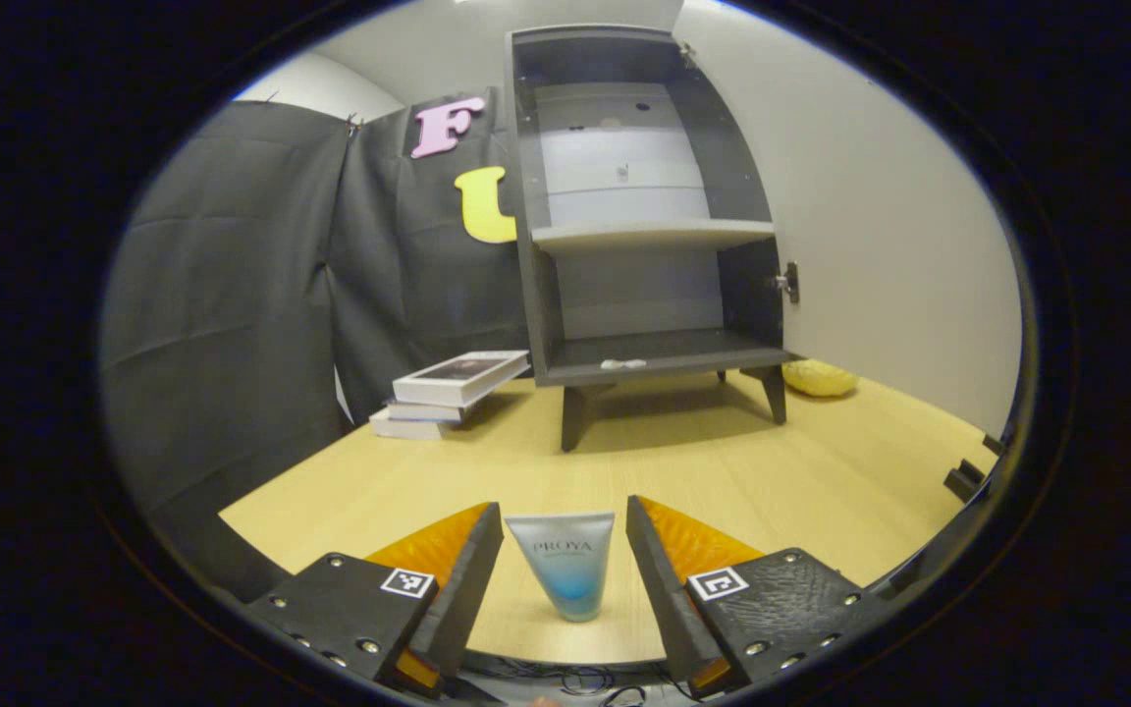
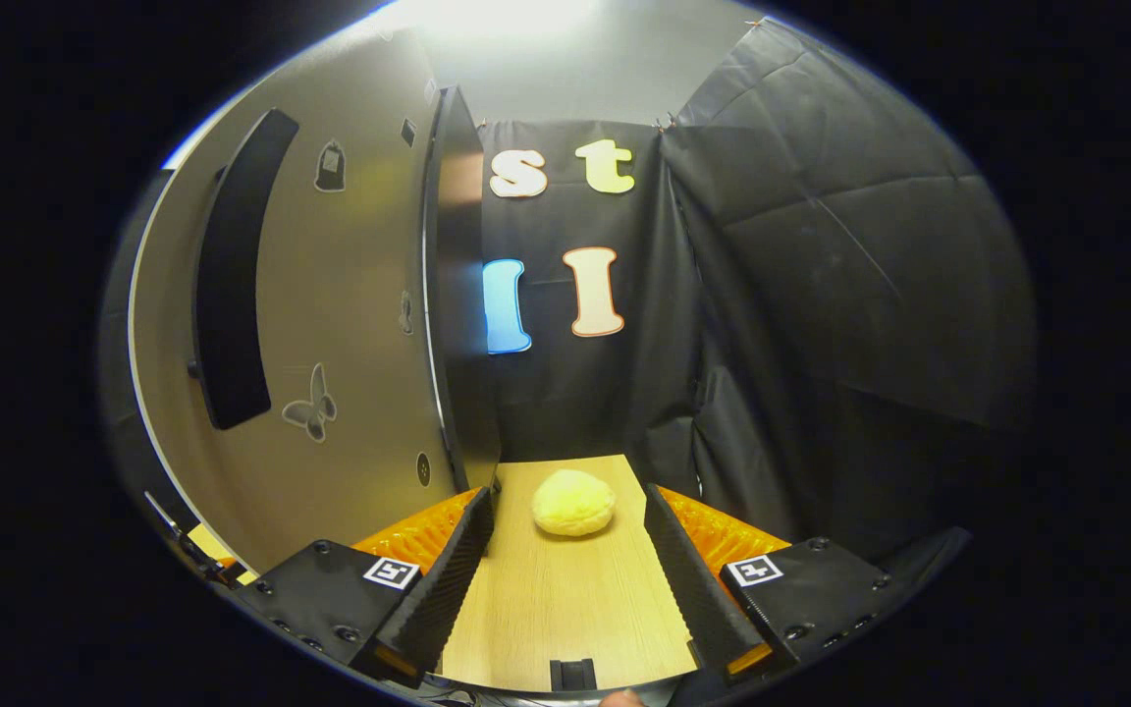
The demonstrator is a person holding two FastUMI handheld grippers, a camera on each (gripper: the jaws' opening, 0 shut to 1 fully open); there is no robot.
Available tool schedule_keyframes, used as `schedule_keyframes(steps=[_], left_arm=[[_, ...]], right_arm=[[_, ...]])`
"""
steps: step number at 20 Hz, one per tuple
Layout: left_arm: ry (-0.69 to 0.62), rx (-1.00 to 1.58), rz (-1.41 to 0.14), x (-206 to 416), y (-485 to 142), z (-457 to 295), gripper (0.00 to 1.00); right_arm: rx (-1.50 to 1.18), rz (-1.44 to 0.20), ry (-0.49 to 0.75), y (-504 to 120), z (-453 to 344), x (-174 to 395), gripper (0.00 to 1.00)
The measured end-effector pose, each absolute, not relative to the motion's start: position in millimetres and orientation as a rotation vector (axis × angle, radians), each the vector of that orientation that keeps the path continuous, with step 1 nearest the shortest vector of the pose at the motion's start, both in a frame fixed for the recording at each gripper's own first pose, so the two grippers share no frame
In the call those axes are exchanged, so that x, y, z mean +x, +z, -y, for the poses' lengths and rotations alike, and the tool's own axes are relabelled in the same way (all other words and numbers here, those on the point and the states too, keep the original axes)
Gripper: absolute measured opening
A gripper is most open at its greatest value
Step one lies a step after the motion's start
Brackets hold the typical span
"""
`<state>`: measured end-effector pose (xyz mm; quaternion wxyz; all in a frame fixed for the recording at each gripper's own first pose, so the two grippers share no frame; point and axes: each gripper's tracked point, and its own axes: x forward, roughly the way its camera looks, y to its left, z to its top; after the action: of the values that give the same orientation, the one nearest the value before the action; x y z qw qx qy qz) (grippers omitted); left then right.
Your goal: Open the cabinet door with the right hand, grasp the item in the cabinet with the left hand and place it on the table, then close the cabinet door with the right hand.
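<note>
A small white-and-blue tube (image 1: 565, 574) stands cap down on the wooden table (image 1: 723, 471), between the fingers of my left gripper (image 1: 564, 509). That gripper is open, with a gap on each side of the tube. Behind it the dark grey cabinet (image 1: 644, 236) stands on short legs, its door (image 1: 880, 245) swung wide to the right. In the right gripper view my right gripper (image 2: 568, 491) is open and holds nothing. The door (image 2: 350, 324) stands just left of it, edge on, showing a long black handle (image 2: 232, 275).
A stack of books (image 1: 453, 393) lies left of the cabinet. A soft yellow lump (image 1: 819, 378) (image 2: 573, 503) rests on the table by the open door, just ahead of the right gripper. A small white scrap (image 1: 622, 364) lies on the cabinet's bottom shelf.
</note>
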<state>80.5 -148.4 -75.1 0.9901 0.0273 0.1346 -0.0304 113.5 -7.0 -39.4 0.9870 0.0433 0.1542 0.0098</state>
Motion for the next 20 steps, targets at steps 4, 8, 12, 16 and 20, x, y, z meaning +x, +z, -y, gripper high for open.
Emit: schedule_keyframes(steps=[4, 8, 12, 16, 20], left_arm=[[-0.014, 0.094, -0.196, 88, -39, 135, 0.76], [0.048, 0.089, -0.158, 90, -11, 123, 0.81], [0.109, 0.022, -0.158, 94, 11, 112, 0.78], [0.126, -0.019, -0.126, 103, 27, 105, 0.78], [0.111, 0.014, -0.105, 111, 33, 92, 0.76]], right_arm=[[0.106, -0.272, 0.034, -22, 11, 123, 0.98], [0.126, -0.235, 0.029, -1, 17, 129, 0.98], [0.123, -0.228, 0.012, 18, 22, 132, 0.98], [0.118, -0.225, 0.011, 36, 11, 128, 0.98], [0.114, -0.215, -0.007, 50, -7, 117, 0.98]])
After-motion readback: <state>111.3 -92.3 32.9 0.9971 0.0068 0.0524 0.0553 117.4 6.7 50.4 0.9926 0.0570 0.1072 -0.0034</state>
